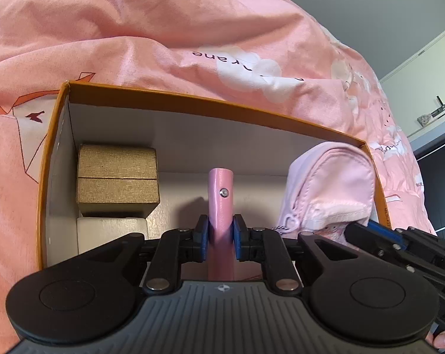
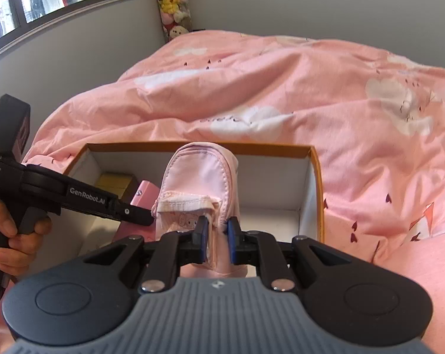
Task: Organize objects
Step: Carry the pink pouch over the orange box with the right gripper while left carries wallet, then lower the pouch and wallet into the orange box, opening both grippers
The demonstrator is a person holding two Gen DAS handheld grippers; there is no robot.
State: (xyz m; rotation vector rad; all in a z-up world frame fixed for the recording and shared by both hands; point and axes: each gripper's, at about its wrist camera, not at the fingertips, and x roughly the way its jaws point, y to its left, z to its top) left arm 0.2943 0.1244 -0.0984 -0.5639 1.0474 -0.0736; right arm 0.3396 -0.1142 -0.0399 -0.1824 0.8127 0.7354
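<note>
Left gripper (image 1: 220,237) clamped on pink tube (image 1: 220,203), held upright inside orange box (image 1: 193,100); right gripper (image 2: 217,237) pinching pink pouch (image 2: 201,177) within the box; gold box (image 1: 117,181) in its left corner, atop white block (image 1: 111,230); pink duvet (image 2: 310,103) beneath.

The blanket (image 1: 169,29) on the bed is pink with white clouds, small dark hearts, dark letters and orange folded-paper birds. The box (image 1: 193,100) is orange outside and white inside. In it sits a small gold box (image 1: 117,181) with a fine woven look, and under that a white block (image 1: 111,231). The stick (image 1: 220,206) is shiny pink with a silver dot. The pouch (image 2: 201,177) is pale pink with stitched lines and a little cartoon drawing on its pocket. The left gripper (image 1: 220,233) and the right gripper (image 2: 217,233) are black with blue pads on the fingers (image 1: 204,231). The wall (image 2: 251,0) is grey. The soft toys (image 2: 172,3) are yellow, pink, white and green.
</note>
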